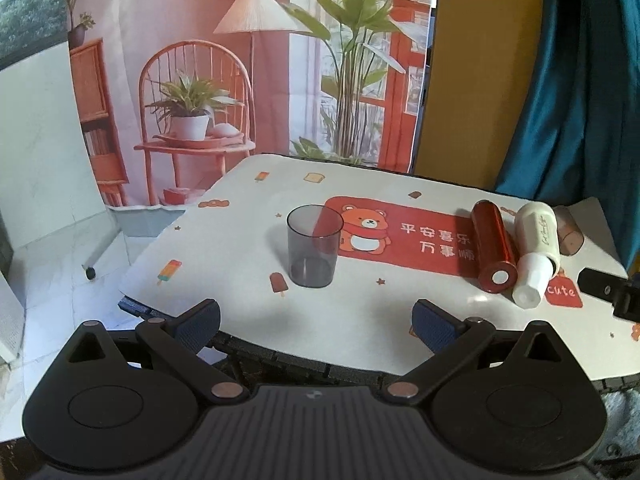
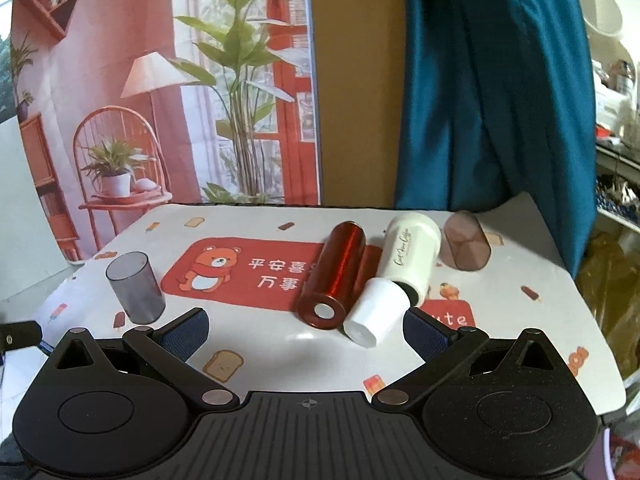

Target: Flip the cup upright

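The grey cup (image 1: 315, 246) is standing mouth-up on the table (image 1: 352, 312), at the left end of the red bear mat (image 1: 404, 236). Both the left tool (image 1: 316, 318) and the right tool (image 2: 306, 330) are hanging wide open, holding nothing, near the table's front edge.

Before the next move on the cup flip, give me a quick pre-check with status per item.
1. Grey cup upright, mouth up: ok, already standing.
2. Cups left to flip: not ok. Red cup, white cup and brown cup lie on their sides.
3. Right gripper open and empty: ok; the red and white cups lie just ahead of it.
4. Left gripper open and empty: ok.
5. Room to grasp the red cup alone: not ok, it lies close against the white cup; contact cannot tell.
6. White cup's lid end secure: cannot tell.
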Tool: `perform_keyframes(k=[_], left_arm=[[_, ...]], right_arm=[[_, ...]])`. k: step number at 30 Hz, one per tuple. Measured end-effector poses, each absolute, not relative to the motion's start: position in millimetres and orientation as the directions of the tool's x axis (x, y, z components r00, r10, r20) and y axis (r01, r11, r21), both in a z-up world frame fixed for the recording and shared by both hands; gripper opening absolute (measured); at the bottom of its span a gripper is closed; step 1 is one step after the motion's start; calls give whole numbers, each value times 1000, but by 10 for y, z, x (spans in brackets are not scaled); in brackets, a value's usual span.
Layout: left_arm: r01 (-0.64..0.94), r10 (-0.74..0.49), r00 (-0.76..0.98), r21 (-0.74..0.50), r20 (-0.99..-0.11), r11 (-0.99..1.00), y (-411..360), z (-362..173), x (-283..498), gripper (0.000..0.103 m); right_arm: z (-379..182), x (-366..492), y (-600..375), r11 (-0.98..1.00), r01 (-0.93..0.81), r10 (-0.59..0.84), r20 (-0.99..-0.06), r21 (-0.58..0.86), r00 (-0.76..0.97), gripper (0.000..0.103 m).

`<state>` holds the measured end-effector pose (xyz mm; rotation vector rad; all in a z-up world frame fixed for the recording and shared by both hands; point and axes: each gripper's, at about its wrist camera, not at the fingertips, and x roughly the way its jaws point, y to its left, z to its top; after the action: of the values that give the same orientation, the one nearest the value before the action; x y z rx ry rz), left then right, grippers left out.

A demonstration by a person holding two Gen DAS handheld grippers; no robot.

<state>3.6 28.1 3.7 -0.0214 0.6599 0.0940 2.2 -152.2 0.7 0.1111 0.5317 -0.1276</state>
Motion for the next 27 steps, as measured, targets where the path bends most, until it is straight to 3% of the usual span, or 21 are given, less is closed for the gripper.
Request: perform_keyframes(k=[10,27], left_arm=[[-112,110,806,33,-581,993,292,70,-11,103],[-145,117,781,5,-613,989,405,-14,33,103]], right_arm=[[-17,44,-1498,987,140,-83,-510,74,856,103],[-45,104,-1501,985,155,-91,-524,79,847,103]])
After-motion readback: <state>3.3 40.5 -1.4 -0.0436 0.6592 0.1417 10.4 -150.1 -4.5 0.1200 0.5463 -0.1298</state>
